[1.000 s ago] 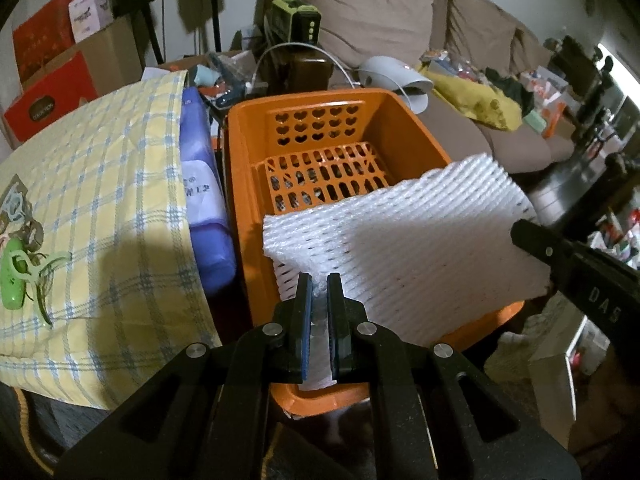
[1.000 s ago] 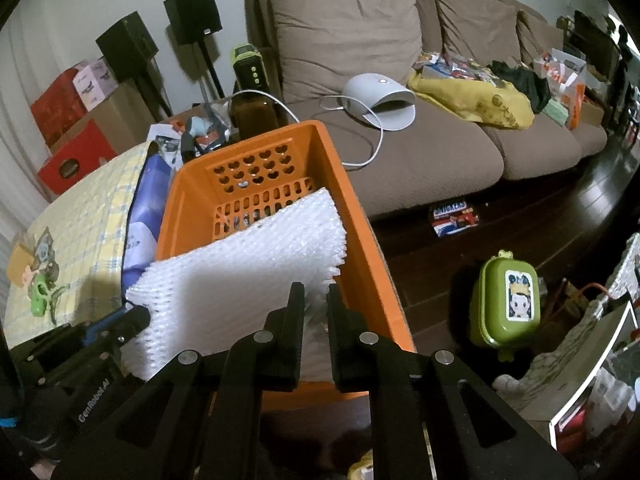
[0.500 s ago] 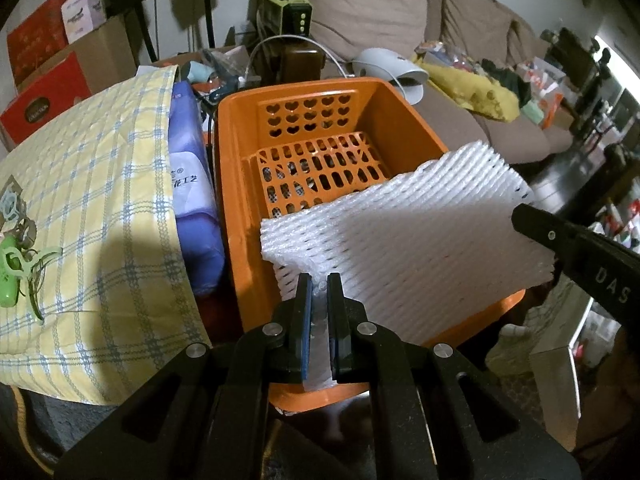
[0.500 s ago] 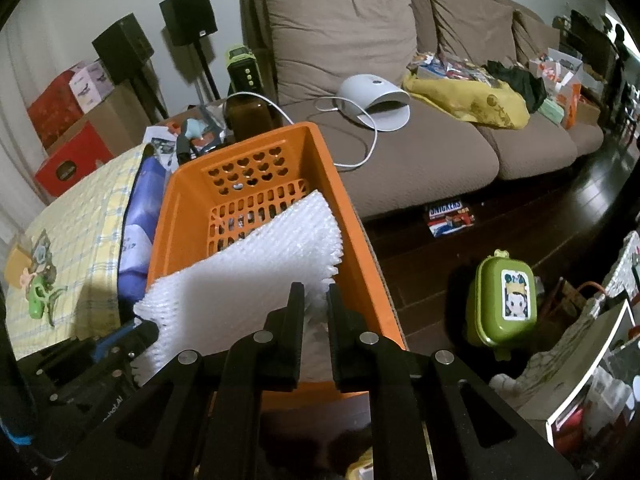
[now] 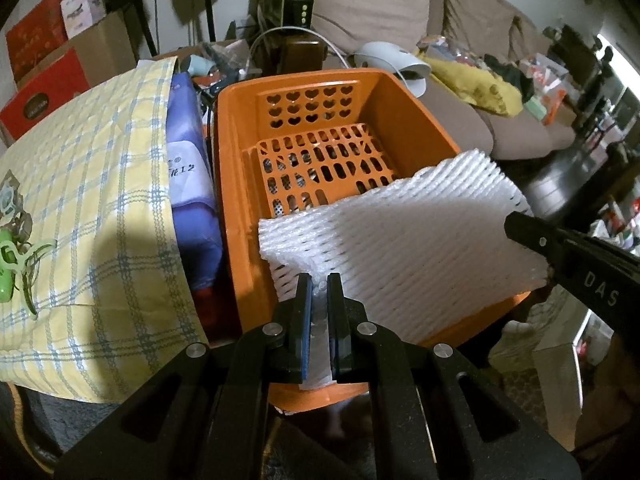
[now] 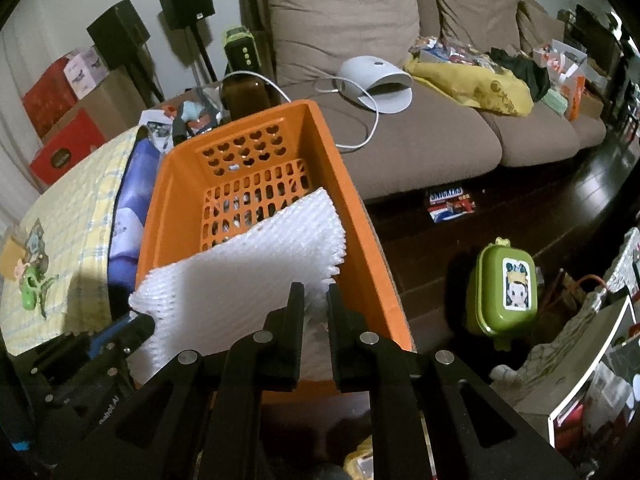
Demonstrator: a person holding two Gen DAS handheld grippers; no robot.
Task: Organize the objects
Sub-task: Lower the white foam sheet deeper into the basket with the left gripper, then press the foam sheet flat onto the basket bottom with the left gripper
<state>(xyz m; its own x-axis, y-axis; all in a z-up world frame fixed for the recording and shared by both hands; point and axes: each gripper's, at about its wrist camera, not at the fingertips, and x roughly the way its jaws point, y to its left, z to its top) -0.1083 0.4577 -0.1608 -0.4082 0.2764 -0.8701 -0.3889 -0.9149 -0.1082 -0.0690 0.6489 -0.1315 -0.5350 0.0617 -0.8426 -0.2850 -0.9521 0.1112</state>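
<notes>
Foam is pinched at both ends. Left gripper (image 5: 319, 292) has its jaws closed on the near-left corner of the white foam net sheet (image 5: 400, 240), with crumpled foam showing between the pads; right gripper (image 6: 314, 300) is clamped on the sheet's near-right edge, a tuft of white caught in the narrow gap. Between them the sheet hangs stretched over the near half of the orange basket (image 5: 236, 184), tilted, its far edge reaching toward the slotted floor while the near edge sits above the near rim. The basket looks bare apart from the sheet.

Judged from that, the step in hand is laying the foam down flat inside the basket. To do it well, both grippers should go down together and level, so the sheet does not twist or fold. In the left view the right end of the sheet appears to spread past the basket's right wall, so the two ends probably need bringing a little closer, or the sheet angling, before it will drop between the walls. Let the far edge settle on the floor first, then lower the near edge and open both jaws at once; foam is light and springy and may lift if one side is freed early.

Left of the basket lie a purple package (image 5: 192, 184) and a yellow checked cloth (image 5: 92, 208), near enough that the left gripper should keep inside the rim.
</notes>
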